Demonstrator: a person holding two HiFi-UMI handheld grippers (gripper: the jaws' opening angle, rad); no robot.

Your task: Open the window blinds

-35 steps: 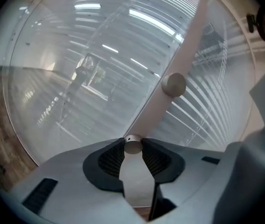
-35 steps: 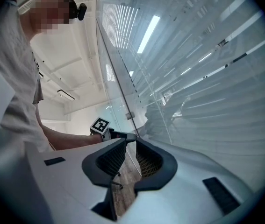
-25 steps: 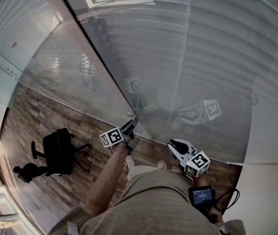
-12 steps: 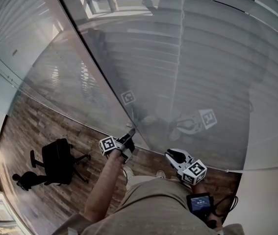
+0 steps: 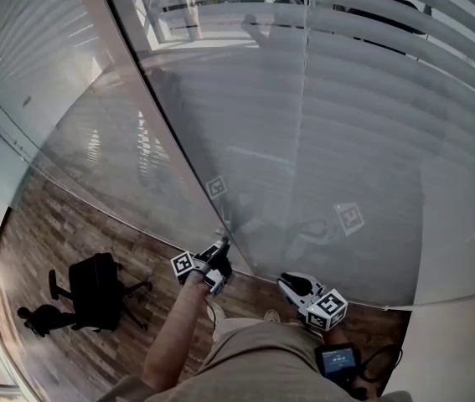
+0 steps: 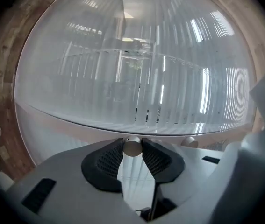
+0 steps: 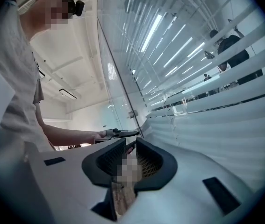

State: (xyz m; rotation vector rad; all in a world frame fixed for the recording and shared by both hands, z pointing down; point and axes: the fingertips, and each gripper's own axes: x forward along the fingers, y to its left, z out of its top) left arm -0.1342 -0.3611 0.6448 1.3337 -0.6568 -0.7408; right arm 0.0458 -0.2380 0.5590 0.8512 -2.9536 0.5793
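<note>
The blinds (image 5: 371, 99) fill everything ahead of and above both my pairs of jaws. The slats run crosswise. The high ones far above my jaws show dark gaps between them, and the ones nearer my jaws lie flat with no gaps I can see. A glass pane (image 5: 136, 166) stands off to the left of my left jaws, and the marker cubes of both grippers are mirrored in the surface just ahead of my jaws. The wood floor (image 5: 78, 216) lies below and behind my jaws, and a black chair (image 5: 95, 283) stands on it well off to the left of my left jaws.

My left gripper (image 5: 223, 248) points up at the lower edge of the blinds, its jaws clenched on the round end of a pale wand (image 6: 132, 146), which sits right between the pad tips. My right gripper (image 5: 287, 281) is just to the right of it and slightly lower, its jaws released, a narrow gap between the pads and nothing gripped in them.
</note>
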